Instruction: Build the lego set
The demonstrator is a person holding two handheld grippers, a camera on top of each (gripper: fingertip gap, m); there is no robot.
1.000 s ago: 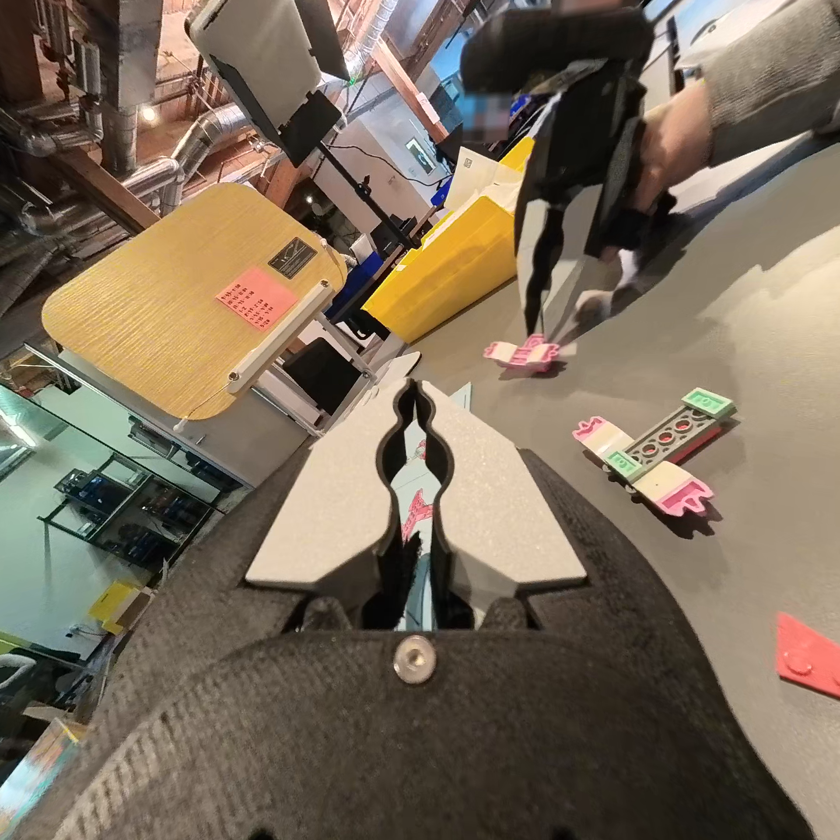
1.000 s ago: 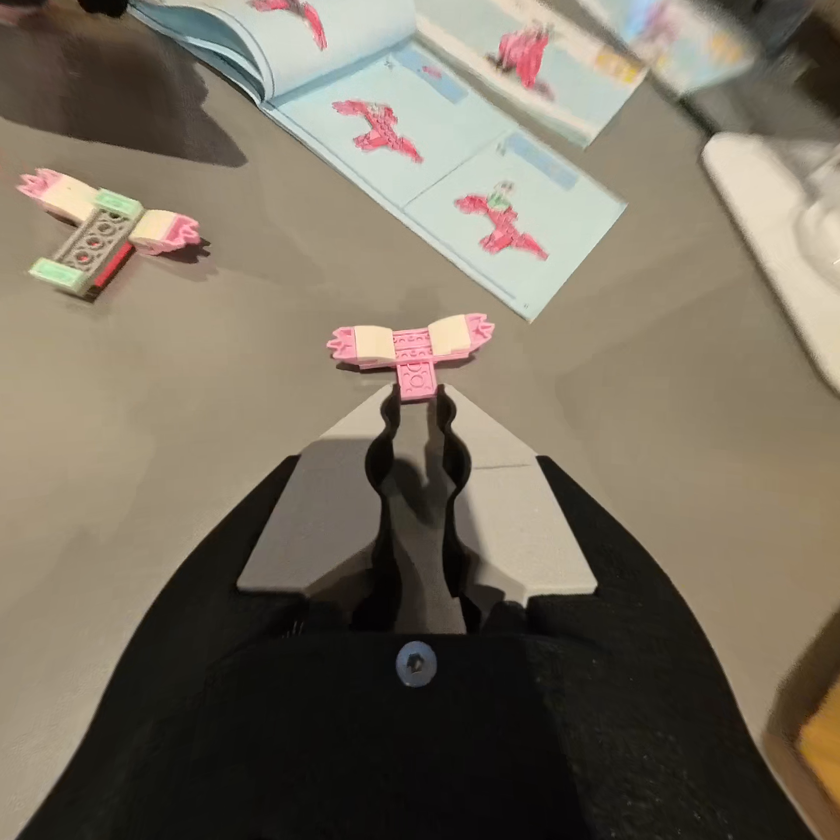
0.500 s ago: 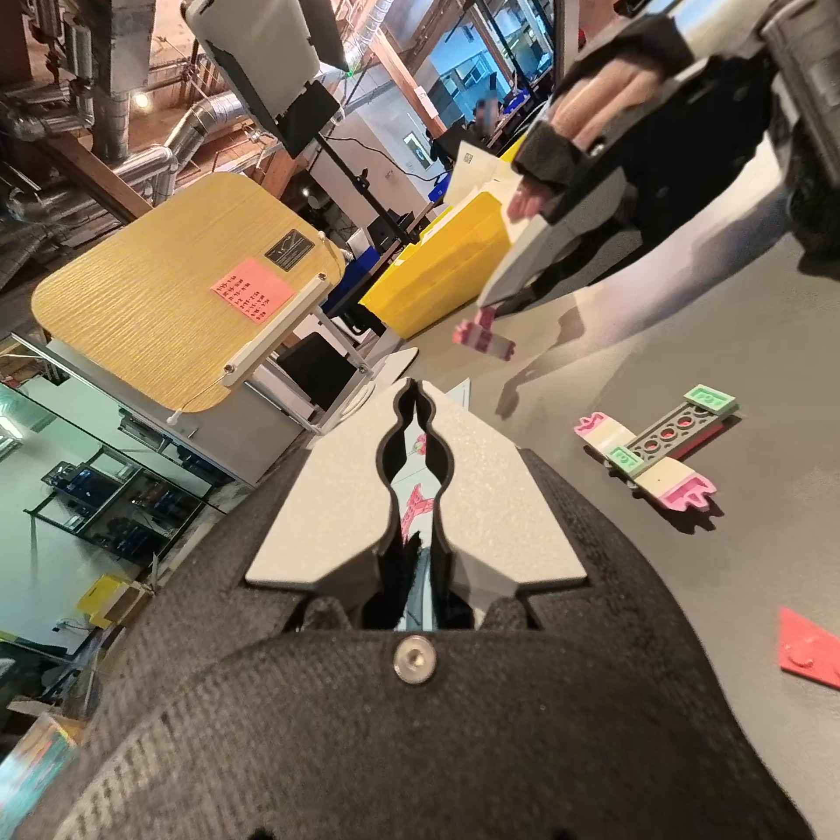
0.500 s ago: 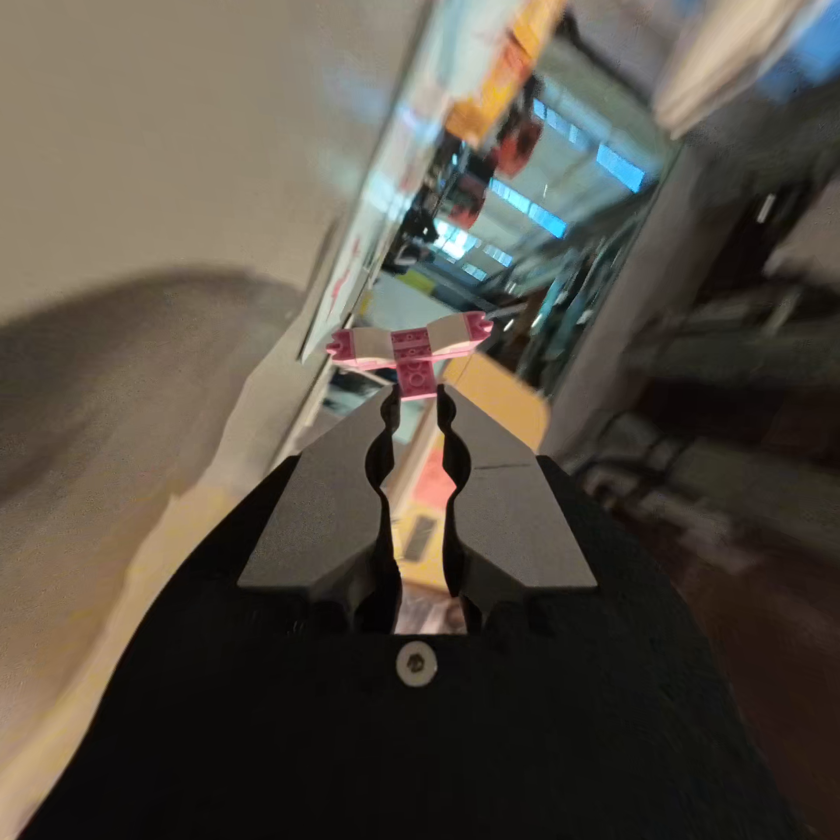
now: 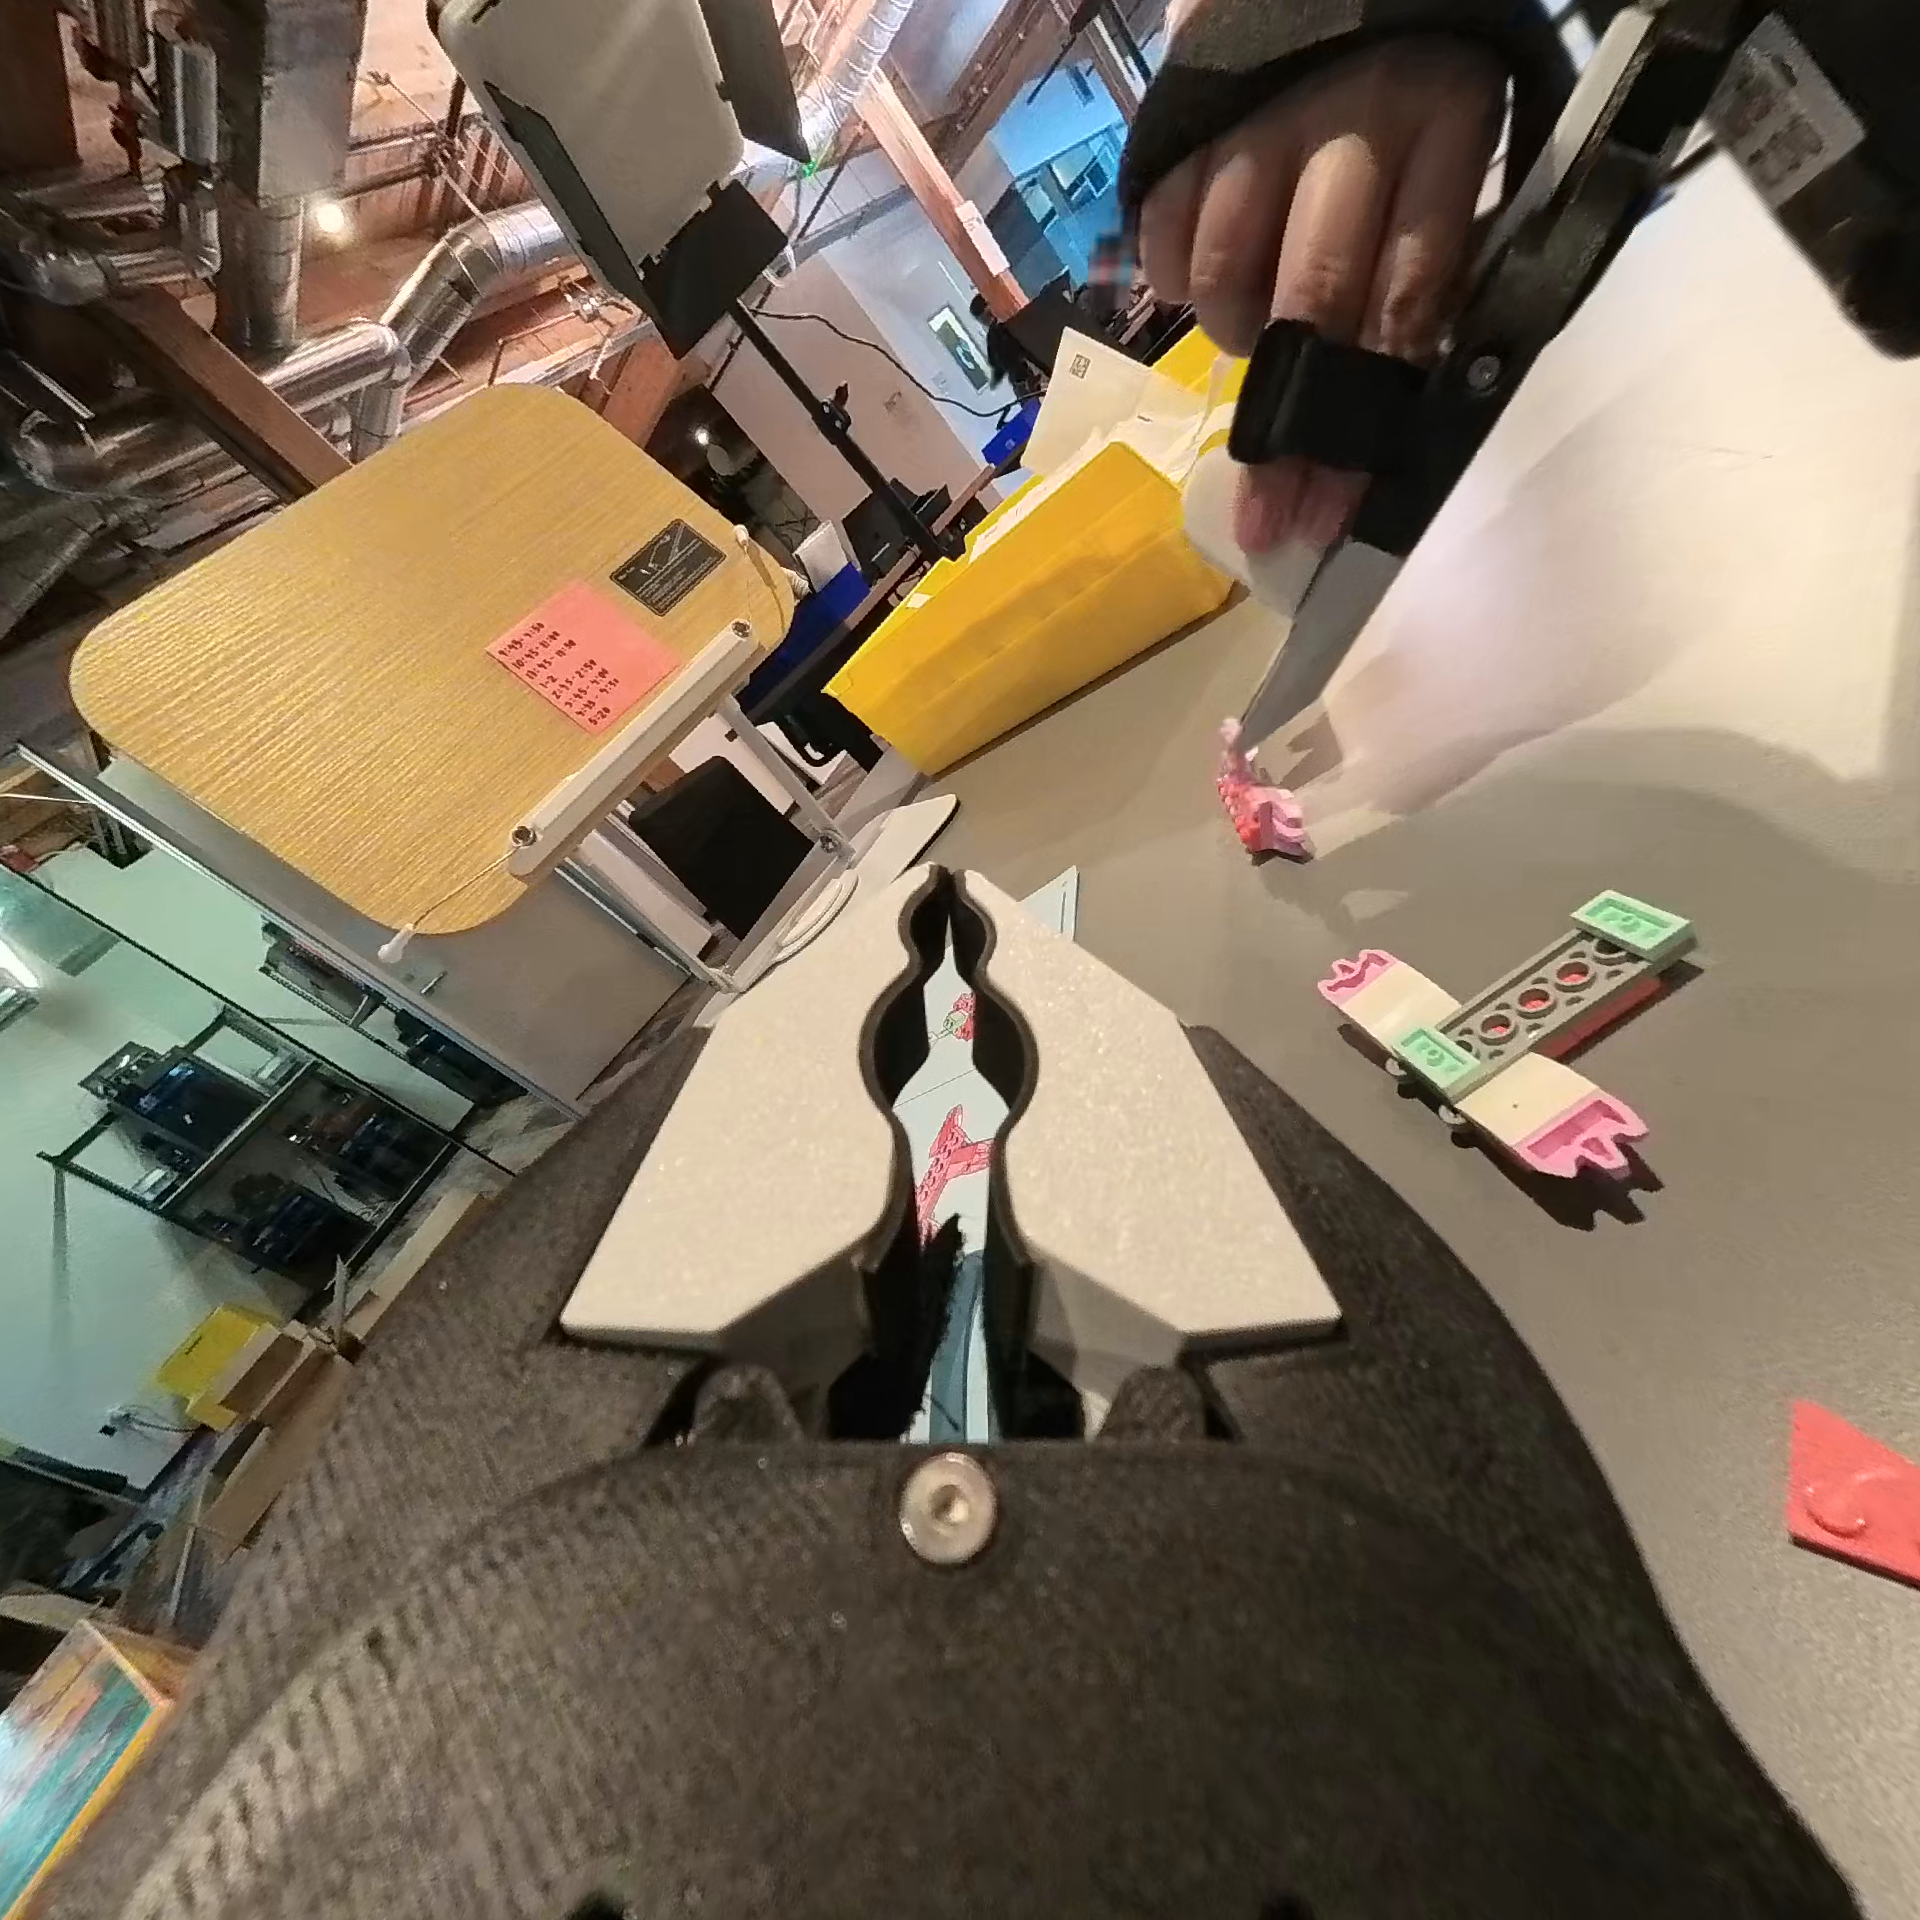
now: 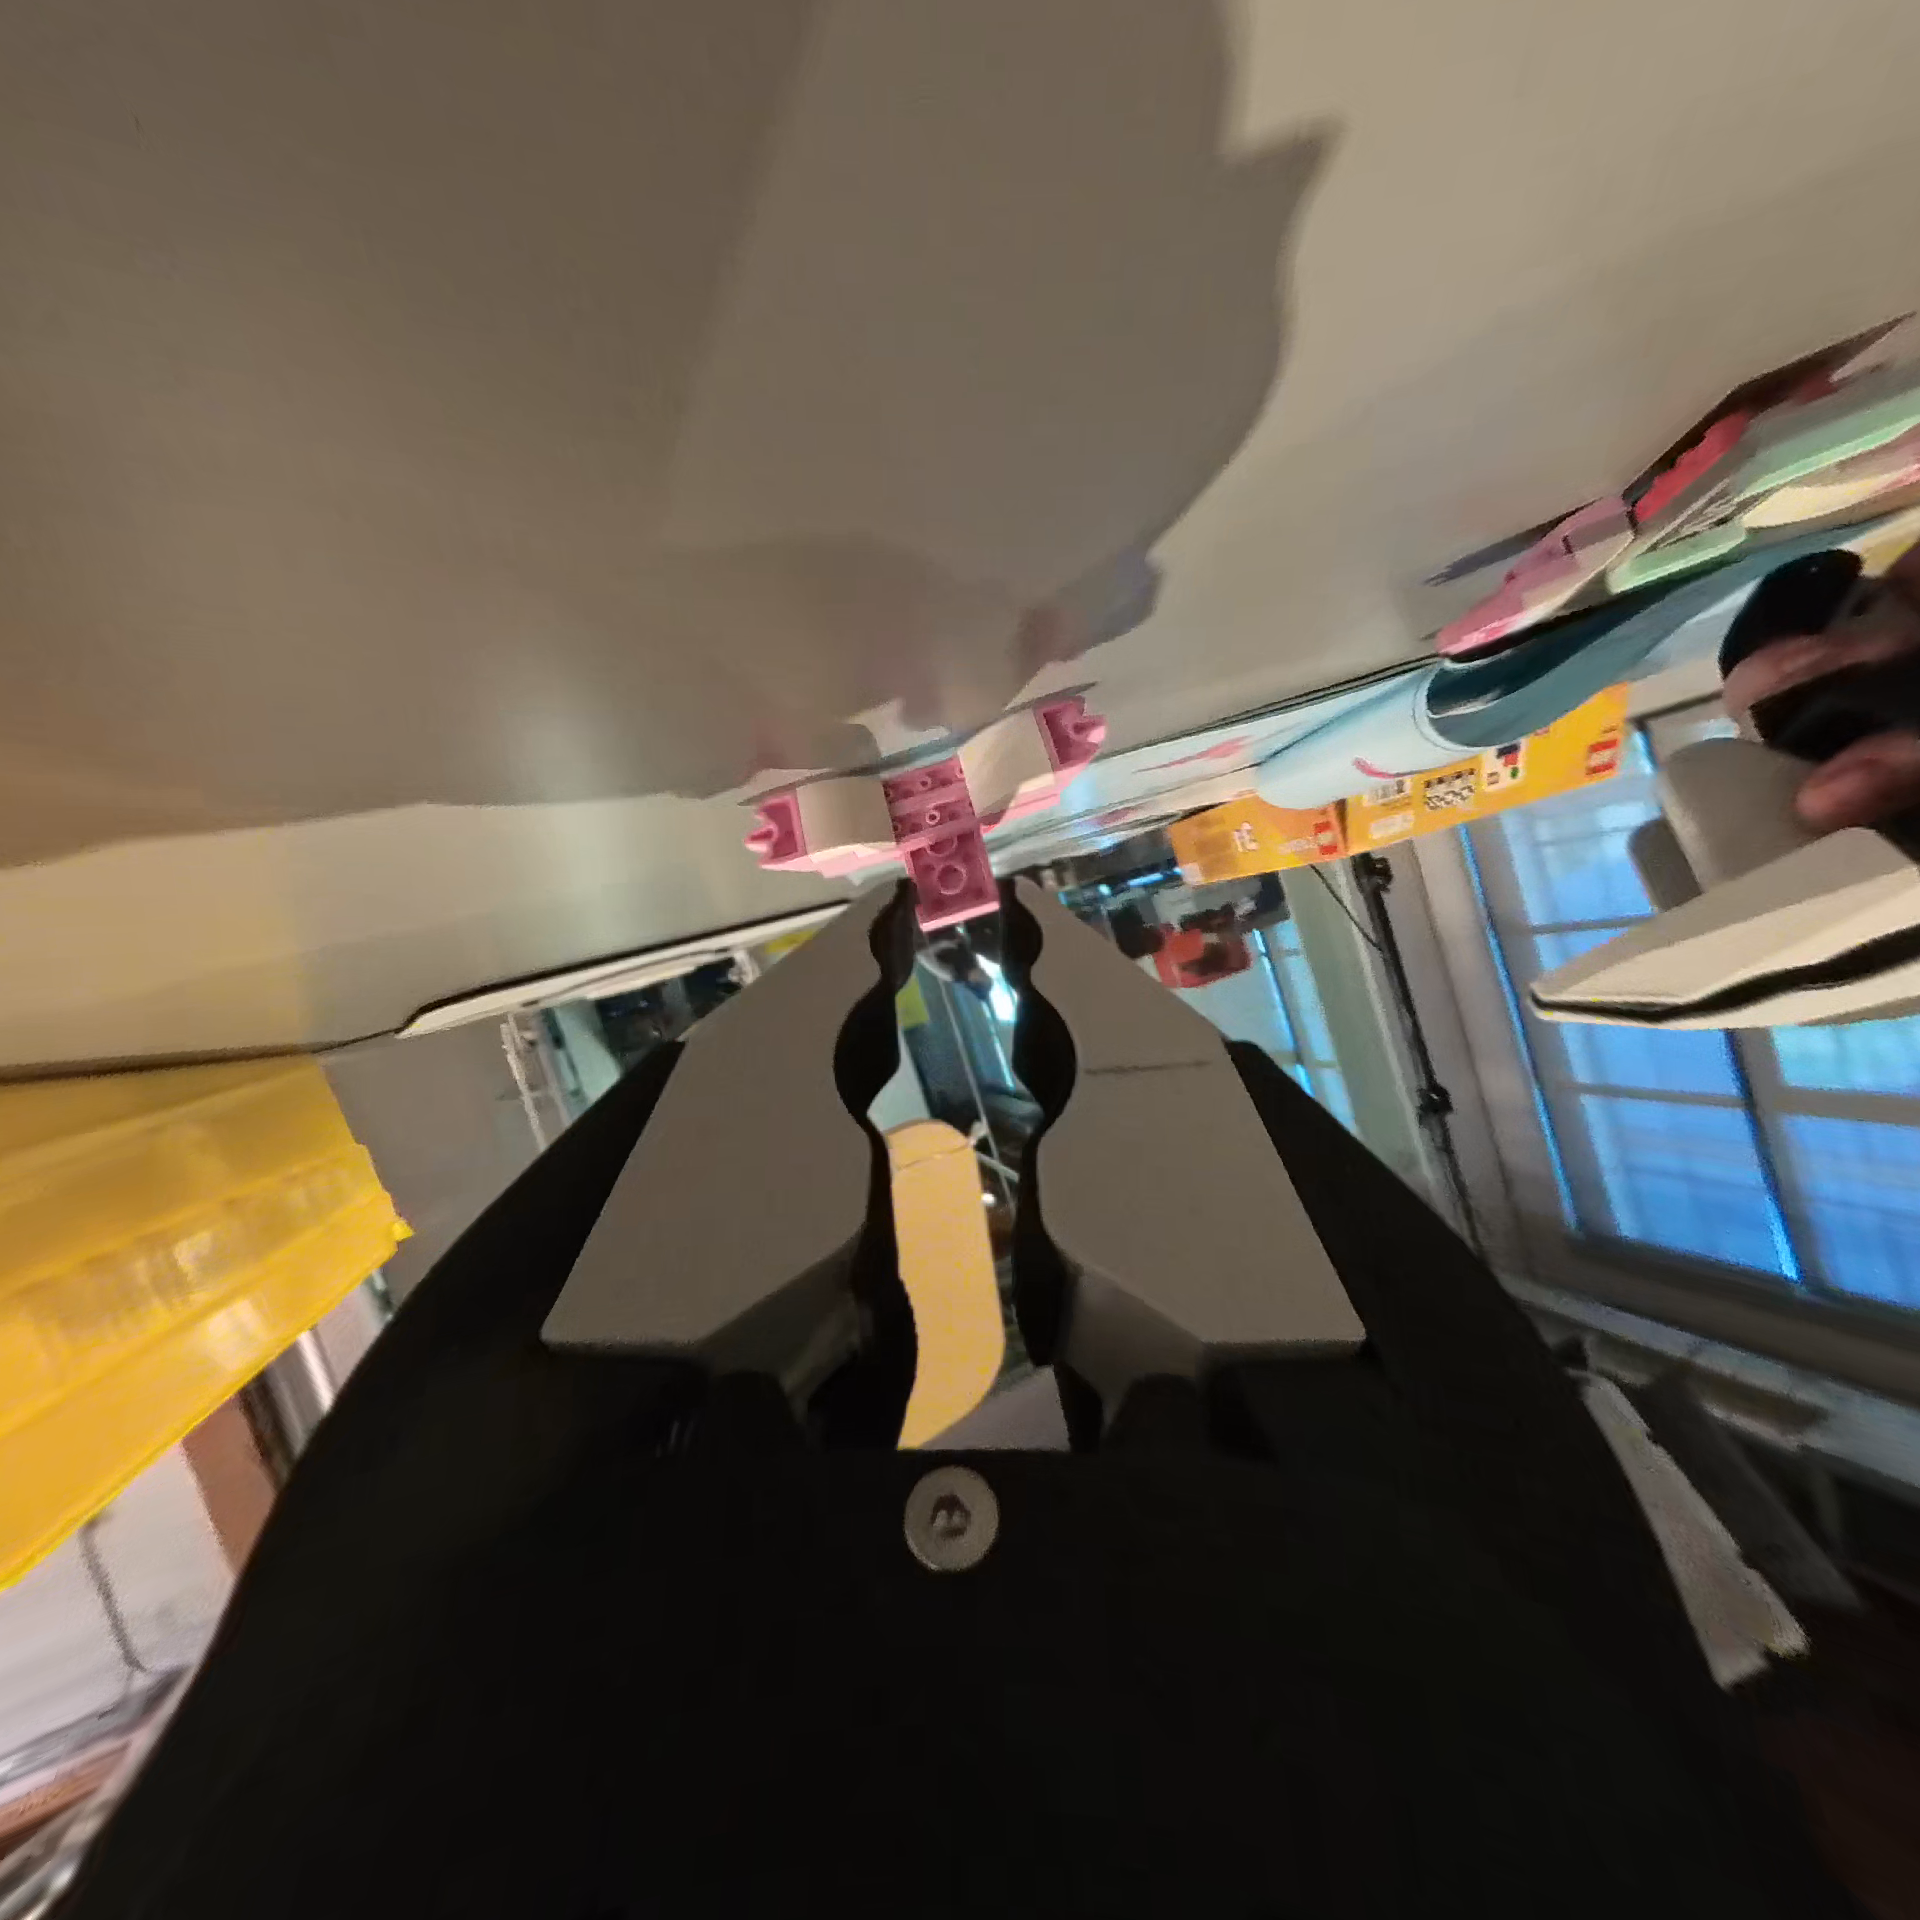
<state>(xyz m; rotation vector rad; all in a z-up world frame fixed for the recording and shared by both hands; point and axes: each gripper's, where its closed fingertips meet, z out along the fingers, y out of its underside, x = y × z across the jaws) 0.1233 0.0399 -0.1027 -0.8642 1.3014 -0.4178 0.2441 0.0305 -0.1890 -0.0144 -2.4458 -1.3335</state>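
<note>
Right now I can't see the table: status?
Right gripper shut on pink wing piece, inverted over table. Left gripper shut, empty. Grey-green assembly untouched.

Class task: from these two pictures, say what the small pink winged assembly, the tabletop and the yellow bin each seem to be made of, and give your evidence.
Pink winged assembly: hard, smooth moulded plastic, going by its studs and crisp edges.
Tabletop: a matte grey sheet, perhaps laminate; it shows soft shadows and no grain.
Yellow bin: apparently glossy moulded plastic, with ribbed walls and an even colour.
</note>
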